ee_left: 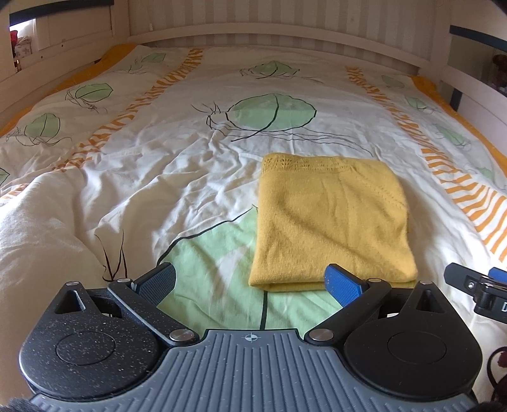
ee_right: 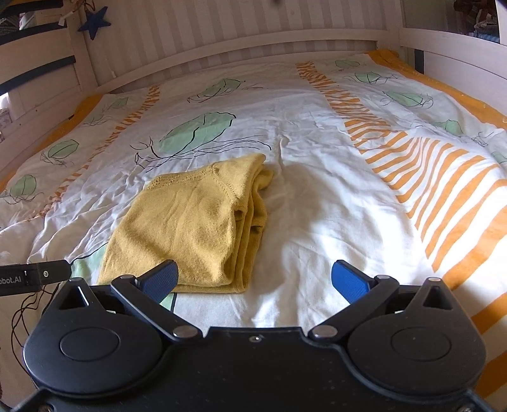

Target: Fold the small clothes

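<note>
Fingers of the left gripper [ee_left: 250, 282] are standing wide apart with nothing between them, the blue pads [ee_left: 343, 285] hovering just above the bed cover [ee_left: 177, 164]. Its right pad is sitting in front of the near edge of a folded yellow knit garment [ee_left: 332, 222], though whether it is touching the fabric cannot be told. The right gripper [ee_right: 255, 280] is likewise gaping and holding nothing, its left pad overlapping the near edge of the same garment [ee_right: 187, 225] in the right wrist view, while its right pad is hanging over bare white cover.

The garment is lying flat as a neat rectangle near the middle of the bed, closer to the grippers than to the headboard [ee_right: 240, 41]. Its lace-trimmed edge is facing away, and stacked folded layers are showing along its right side. The cover beneath is wrinkling lightly and showing green leaf prints and orange striped bands.

Each gripper is appearing at the edge of the other's view, side by side. A blue star [ee_right: 95, 20] is hanging at the bed frame's upper left.
</note>
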Demonstrator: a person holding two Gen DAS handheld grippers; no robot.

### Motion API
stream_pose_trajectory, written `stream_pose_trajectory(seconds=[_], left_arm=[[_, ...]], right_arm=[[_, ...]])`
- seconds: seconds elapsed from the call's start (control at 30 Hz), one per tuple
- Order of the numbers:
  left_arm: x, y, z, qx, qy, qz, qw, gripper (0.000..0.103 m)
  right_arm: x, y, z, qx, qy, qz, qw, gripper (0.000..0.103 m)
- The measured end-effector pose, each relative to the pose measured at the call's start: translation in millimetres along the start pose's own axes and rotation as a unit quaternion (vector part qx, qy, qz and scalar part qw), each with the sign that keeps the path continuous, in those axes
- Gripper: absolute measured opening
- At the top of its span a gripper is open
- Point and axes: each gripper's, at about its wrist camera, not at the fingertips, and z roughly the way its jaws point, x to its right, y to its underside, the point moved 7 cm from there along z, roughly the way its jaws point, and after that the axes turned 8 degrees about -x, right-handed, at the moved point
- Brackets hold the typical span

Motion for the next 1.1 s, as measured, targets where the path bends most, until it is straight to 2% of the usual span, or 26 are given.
stream_pose_trajectory(seconds=[1.1], left_arm=[[8,0,12,-0.018,-0.001,0.018,0.9997,0.101]], right_arm=[[-1,2,15,-0.021,-0.003,-0.004,1.0,0.103]])
